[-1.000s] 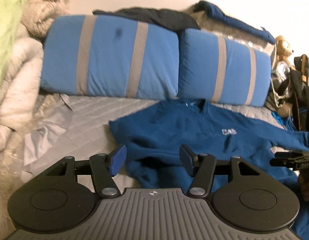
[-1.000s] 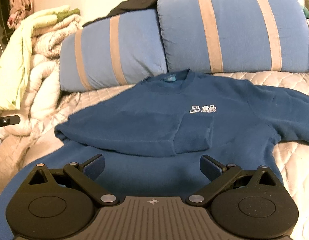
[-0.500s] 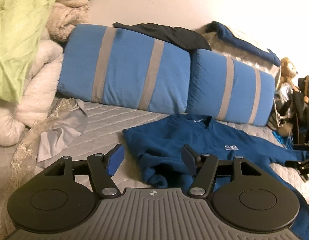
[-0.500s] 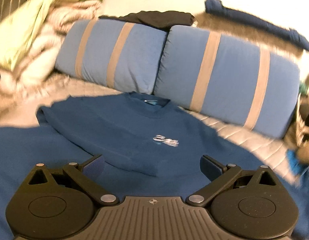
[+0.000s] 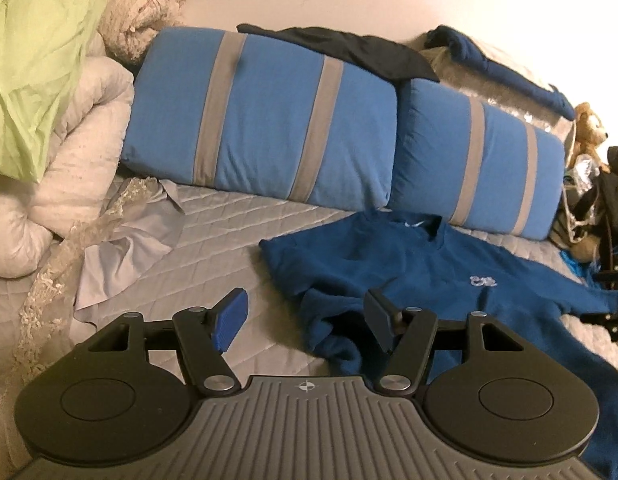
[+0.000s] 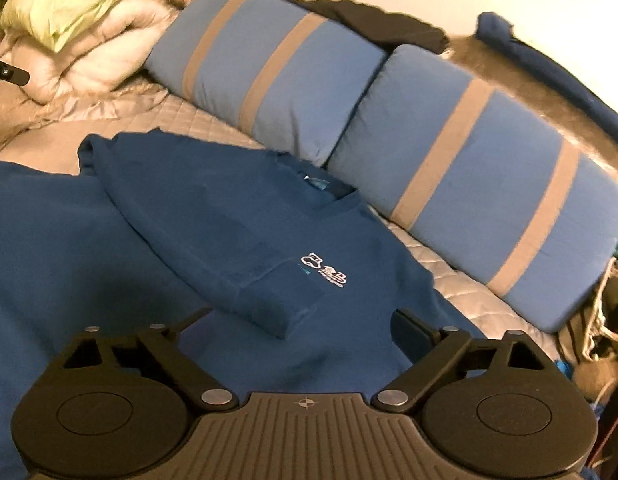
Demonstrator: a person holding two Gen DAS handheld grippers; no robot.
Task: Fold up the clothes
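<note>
Two grippers poised over a blue sweatshirt (image 6: 237, 220) on a quilted bed (image 5: 213, 236).
The left gripper (image 5: 305, 322) stands unclenched above a crumpled sleeve; the right gripper (image 6: 301, 322), jaws just narrowing, grasps nothing above the folded-over sleeve. Beyond lie two striped blue pillows (image 5: 269, 120).

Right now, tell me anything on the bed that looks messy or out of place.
The sweatshirt is half folded: one sleeve lies across its chest, and the edge nearest the left gripper is bunched. A grey cloth lies crumpled beside the pillows.
</note>
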